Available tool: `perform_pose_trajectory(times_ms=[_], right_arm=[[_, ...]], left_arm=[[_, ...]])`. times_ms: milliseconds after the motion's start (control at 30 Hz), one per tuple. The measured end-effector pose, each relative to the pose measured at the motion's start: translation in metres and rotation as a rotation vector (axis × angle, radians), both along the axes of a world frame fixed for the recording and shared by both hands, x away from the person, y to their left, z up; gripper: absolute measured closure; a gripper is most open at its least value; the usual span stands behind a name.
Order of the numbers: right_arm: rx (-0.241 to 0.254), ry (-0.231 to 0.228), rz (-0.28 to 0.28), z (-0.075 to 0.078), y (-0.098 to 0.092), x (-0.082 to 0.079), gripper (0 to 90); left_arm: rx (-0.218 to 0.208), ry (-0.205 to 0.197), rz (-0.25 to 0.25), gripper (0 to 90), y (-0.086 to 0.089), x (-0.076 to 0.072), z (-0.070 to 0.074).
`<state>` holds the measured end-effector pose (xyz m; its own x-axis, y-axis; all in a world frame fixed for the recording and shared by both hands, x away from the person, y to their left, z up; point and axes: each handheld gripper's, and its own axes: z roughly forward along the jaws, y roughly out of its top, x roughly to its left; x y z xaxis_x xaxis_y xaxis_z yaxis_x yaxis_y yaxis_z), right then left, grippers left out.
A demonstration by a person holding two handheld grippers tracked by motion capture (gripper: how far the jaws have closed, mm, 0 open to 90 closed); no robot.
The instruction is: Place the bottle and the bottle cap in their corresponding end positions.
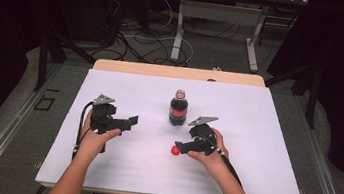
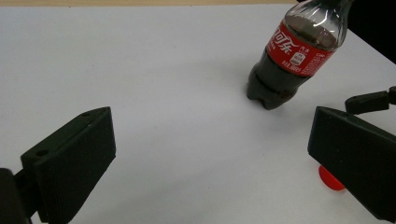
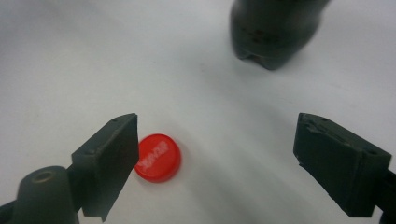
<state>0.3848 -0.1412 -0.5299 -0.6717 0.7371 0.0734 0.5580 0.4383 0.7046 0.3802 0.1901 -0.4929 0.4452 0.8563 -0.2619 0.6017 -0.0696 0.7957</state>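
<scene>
Right gripper (image 3: 217, 154): I saw jaws spread, nothing gripped | red cap (image 3: 158, 157): lay flat on table (image 1: 265, 139), near side of bottle (image 1: 178, 108), beside one jaw | left gripper (image 2: 210, 163): I saw jaws wide apart, left of bottle, well apart.

My table (image 1: 253, 153) is evenly lit from above, its white sheet bright while the room around it sinks into near black. Shadows stay soft and short beside the bottle (image 1: 178, 109). My right tongs' view is hazy: the cap (image 3: 158, 157) reads softly, its lettering smeared. Glare glints on the bottle's shoulder in my left tongs' view.
</scene>
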Motion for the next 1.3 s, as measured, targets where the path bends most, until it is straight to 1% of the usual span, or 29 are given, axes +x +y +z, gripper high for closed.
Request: perform_pose_trajectory(times_ms=[33,67,100,133,167,200,233,267,300,433,500,600,667,767,800,833,933,1033,1067,1133,1200,1267,1300], right_arm=[[0.003,-0.001,-0.001,0.001,-0.005,0.001,11.2],[0.014,0.008,-0.008,0.003,-0.009,0.001,9.0],[0.028,0.000,-0.016,0.003,-0.013,0.002,6.9],[0.020,0.010,-0.022,0.004,-0.018,0.003,6.1],[0.035,0.003,-0.038,0.005,-0.023,0.004,5.9],[0.027,0.014,-0.054,0.006,-0.028,0.004,5.3],[0.032,0.018,-0.076,0.007,-0.032,0.004,4.7],[0.036,0.018,-0.087,0.008,-0.037,0.005,3.9],[0.042,0.021,-0.101,0.009,-0.042,0.006,3.2],[0.050,0.008,-0.146,0.011,-0.061,0.009,1.0],[0.059,0.003,-0.169,0.012,-0.071,0.010,0.0],[0.065,-0.007,-0.218,0.012,-0.085,0.011,0.0],[0.067,-0.007,-0.254,0.012,-0.095,0.012,0.0],[0.075,0.005,-0.293,0.011,-0.107,0.013,0.0],[0.078,0.007,-0.299,0.011,-0.111,0.013,0.0],[0.083,0.010,-0.308,0.010,-0.114,0.013,0.0],[0.094,0.014,-0.336,0.009,-0.123,0.013,0.0],[0.100,0.019,-0.356,0.007,-0.129,0.013,0.0],[0.098,0.013,-0.361,0.006,-0.131,0.014,0.0],[0.104,0.017,-0.388,0.003,-0.134,0.014,0.0],[0.096,0.015,-0.412,0.000,-0.137,0.014,0.0],[0.092,0.011,-0.417,-0.003,-0.141,0.015,0.0],[0.097,0.027,-0.429,-0.005,-0.141,0.015,0.0]], left_arm=[[0.005,0.002,-0.006,1.1,0.001,0.000,0.000],[-0.003,-0.002,0.006,1.0,0.001,0.000,0.000],[0.003,-0.004,0.003,1.0,0.003,0.001,0.000],[0.000,-0.002,0.008,1.1,0.003,0.001,-0.001],[-0.001,0.001,0.013,1.0,0.003,0.001,-0.001],[0.005,0.001,0.008,1.1,0.005,0.001,-0.001],[0.001,0.002,0.013,1.1,0.005,0.001,-0.001],[-0.002,0.010,0.019,1.0,0.005,0.001,-0.001],[0.002,0.002,0.015,1.0,0.006,0.002,-0.002],[-0.002,0.008,0.025,1.0,0.009,0.002,-0.001],[-0.006,0.005,0.030,1.1,0.011,0.003,-0.001],[-0.013,0.006,0.043,1.0,0.013,0.003,-0.001],[-0.016,0.006,0.048,1.0,0.014,0.003,-0.002],[-0.009,0.008,0.047,1.0,0.016,0.003,-0.002],[-0.003,0.015,0.043,1.0,0.017,0.004,-0.002],[-0.006,0.011,0.047,1.1,0.017,0.004,-0.003],[-0.009,0.017,0.057,1.1,0.017,0.005,-0.005],[0.005,0.023,0.058,1.1,0.018,0.006,-0.006],[0.009,0.026,0.058,1.1,0.019,0.006,-0.007],[0.011,0.028,0.062,1.0,0.020,0.006,-0.008],[0.019,0.027,0.065,1.0,0.020,0.007,-0.010],[0.029,0.029,0.070,1.1,0.021,0.008,-0.012],[0.034,0.030,0.073,1.0,0.021,0.008,-0.012]])
